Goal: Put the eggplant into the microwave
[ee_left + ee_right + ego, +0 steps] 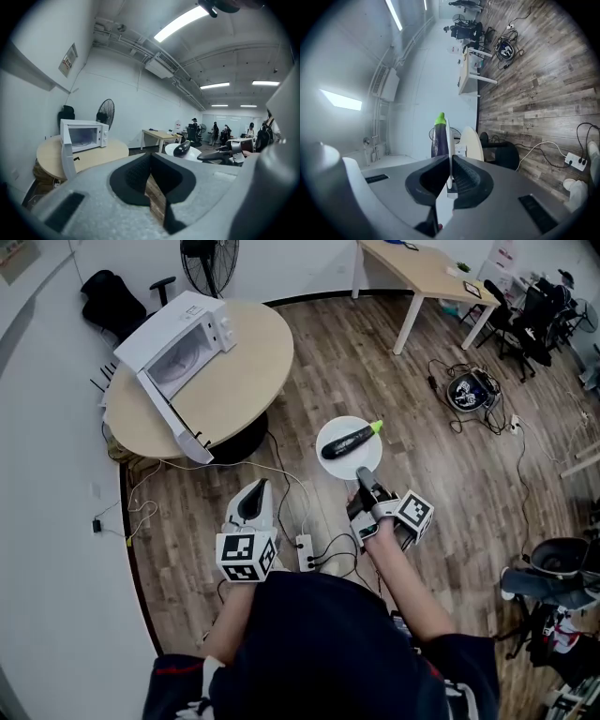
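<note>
A dark purple eggplant with a green stem lies on a small white plate. My right gripper is shut on the plate's near rim and holds it level above the wood floor. In the right gripper view the plate runs edge-on between the pads, with the eggplant on it. A white microwave stands on the round table at the upper left, its door swung open. My left gripper is shut and empty, left of the plate and pointing toward the table; its view shows the microwave and the eggplant.
A power strip and cables lie on the floor just in front of me. A standing fan and a black chair are behind the round table. A rectangular table and office chairs stand at the far right.
</note>
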### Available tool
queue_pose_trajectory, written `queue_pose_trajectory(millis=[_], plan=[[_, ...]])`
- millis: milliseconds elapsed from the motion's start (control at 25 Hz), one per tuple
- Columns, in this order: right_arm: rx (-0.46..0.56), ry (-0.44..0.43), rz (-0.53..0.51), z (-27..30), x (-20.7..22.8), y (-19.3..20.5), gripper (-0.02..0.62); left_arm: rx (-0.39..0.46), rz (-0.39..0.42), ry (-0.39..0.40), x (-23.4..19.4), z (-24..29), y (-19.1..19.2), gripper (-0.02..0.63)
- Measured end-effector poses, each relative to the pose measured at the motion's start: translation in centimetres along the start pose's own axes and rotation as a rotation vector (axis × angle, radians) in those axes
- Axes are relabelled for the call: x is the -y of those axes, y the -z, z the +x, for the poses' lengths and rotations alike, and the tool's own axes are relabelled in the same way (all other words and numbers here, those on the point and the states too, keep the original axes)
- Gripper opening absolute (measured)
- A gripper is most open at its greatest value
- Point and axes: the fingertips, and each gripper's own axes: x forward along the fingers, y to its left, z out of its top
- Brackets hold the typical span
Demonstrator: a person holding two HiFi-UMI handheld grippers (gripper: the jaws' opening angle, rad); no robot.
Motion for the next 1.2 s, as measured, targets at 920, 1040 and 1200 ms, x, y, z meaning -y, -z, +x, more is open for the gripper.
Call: queue_pose_trajectory(millis=[920, 1040, 1200], plan=[[-0.068, 0.007, 0.061, -1.0, 3.3, -4.7, 0.021, -0.039, -0.016, -0.021, 5.2, 3.9, 2.5, 0.017], [-0.069, 0.014, 0.056, 0.6, 3.3, -5.3, 0.021, -0.040, -0.024, -0.021, 4.3, 5.5, 2.3, 0.017], [-0.070, 0.031, 0.055, 3.0, 3.7, -6.0, 0.021, -0.044, -0.032, -0.012, 3.2, 8.0, 2.1, 0.017]])
